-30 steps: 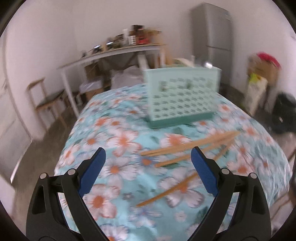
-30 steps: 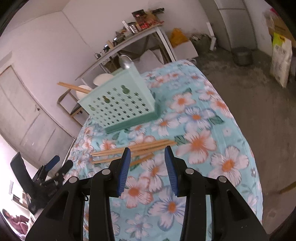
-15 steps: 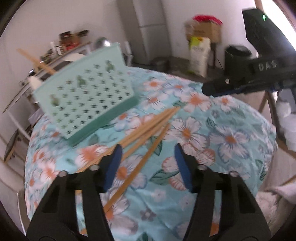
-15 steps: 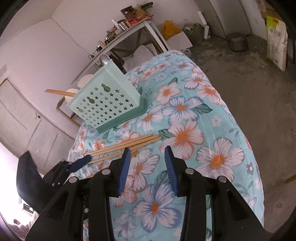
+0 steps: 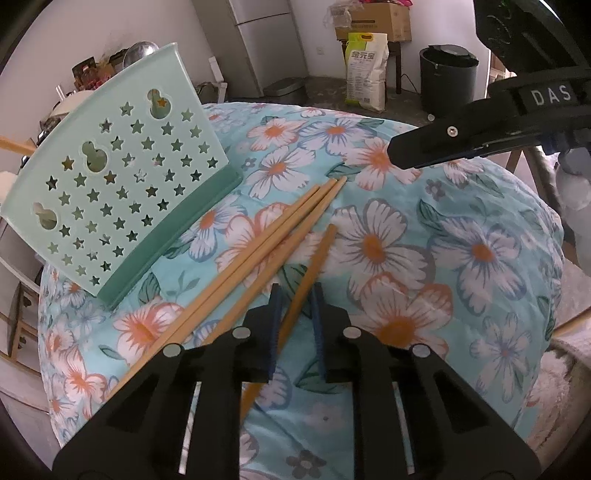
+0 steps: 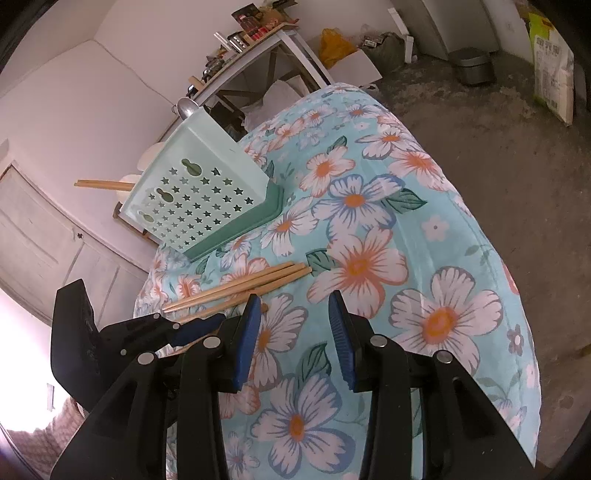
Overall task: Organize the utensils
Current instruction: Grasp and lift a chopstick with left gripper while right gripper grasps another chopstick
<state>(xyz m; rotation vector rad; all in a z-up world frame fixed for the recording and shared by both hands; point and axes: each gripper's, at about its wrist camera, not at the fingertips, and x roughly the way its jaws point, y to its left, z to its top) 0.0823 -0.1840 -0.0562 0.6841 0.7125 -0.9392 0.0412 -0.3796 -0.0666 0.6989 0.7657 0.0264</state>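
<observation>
You are closing your left tongs (image 5: 294, 314) around the lone chopstick (image 5: 308, 269) lying on the tabletop (image 5: 461, 258); contact cannot be confirmed. Your right tongs (image 6: 294, 332) are hanging released, empty. Next, lift it to the rack (image 5: 110, 192); four chopsticks are lying loose, one already racked.

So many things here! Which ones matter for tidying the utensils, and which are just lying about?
For the job:
loose chopsticks
darker chopstick between the left claw pads
green utensil holder
right claw, open

Just lying about:
rice bag
black bin
fridge
cardboard box
</observation>
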